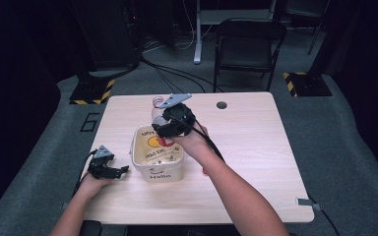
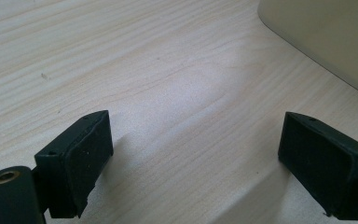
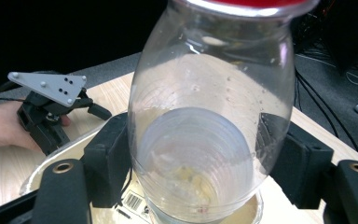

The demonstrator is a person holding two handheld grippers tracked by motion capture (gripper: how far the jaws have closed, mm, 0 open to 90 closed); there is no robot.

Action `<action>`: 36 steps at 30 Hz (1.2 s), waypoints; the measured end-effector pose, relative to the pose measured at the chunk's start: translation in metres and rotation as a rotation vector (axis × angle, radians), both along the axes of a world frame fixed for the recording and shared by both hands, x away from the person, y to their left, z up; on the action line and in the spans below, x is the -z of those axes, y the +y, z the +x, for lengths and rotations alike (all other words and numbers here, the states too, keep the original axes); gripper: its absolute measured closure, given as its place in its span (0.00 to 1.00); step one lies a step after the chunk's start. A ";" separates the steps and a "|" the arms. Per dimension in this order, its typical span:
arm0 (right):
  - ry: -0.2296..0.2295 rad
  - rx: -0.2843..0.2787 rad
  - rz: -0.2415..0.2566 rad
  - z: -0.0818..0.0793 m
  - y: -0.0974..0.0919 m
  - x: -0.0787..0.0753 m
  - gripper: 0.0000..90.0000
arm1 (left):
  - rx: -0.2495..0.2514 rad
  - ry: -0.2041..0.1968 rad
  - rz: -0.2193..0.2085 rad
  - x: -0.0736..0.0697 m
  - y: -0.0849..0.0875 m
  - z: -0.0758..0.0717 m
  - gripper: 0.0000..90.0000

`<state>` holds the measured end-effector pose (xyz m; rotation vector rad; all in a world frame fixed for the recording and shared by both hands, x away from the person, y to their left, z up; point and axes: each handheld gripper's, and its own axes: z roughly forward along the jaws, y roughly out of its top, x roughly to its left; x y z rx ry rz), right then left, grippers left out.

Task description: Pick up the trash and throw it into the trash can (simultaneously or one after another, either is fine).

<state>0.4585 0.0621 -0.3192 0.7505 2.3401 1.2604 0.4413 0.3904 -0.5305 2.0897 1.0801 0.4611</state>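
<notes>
Here, a clear plastic bottle with a red cap is clamped between the two black jaws of the right gripper, whose pads are pressed against the bottle's rounded sides. The bottle is held upside down, its ribbed base turned towards the gripper's camera and its cap pointing away. In the high view, the right gripper is seen above a cream-coloured square plastic tub printed with a yellow face and the word "Hello", and a patch of red is visible just under the jaws at the tub's opening. Whether the bottle touches the tub's inside cannot be told. A second clear bottle with a pink cap is seen behind the tub, partly hidden by the gripper.

The left gripper is held low over the light wooden table, just beside the tub's left wall and apart from it. In the left gripper view its jaws are spread wide, with bare tabletop between the pads and a corner of the cream tub seen at the upper right. In the right gripper view, the left gripper is seen beyond the tub's rim, with its grey three-cornered plate on top.
</notes>
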 end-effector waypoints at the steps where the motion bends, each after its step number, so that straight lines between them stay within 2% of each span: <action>1: -0.006 -0.003 -0.001 0.001 0.000 0.001 0.32 | 0.000 0.001 0.001 0.000 0.000 0.000 0.11; 13: 0.006 0.008 -0.012 0.002 0.003 0.015 0.32 | -0.001 -0.002 -0.001 0.000 0.000 0.000 0.11; 15: 0.009 0.011 -0.013 0.002 0.003 0.018 0.32 | 0.006 0.010 0.006 -0.001 0.001 0.000 0.11; 18: 0.016 0.014 -0.014 0.003 0.004 0.022 0.32 | -0.002 -0.003 -0.001 0.000 0.000 0.000 0.11; 20: 0.018 0.017 -0.017 0.004 0.004 0.026 0.32 | 0.005 0.010 0.007 -0.001 0.001 0.000 0.11; 21: 0.020 0.020 -0.015 0.005 0.004 0.027 0.32 | 0.000 -0.002 -0.001 0.000 0.000 0.000 0.11; 36: 0.026 0.040 -0.030 0.008 0.003 0.046 0.31 | 0.000 -0.002 -0.001 0.000 0.000 0.000 0.11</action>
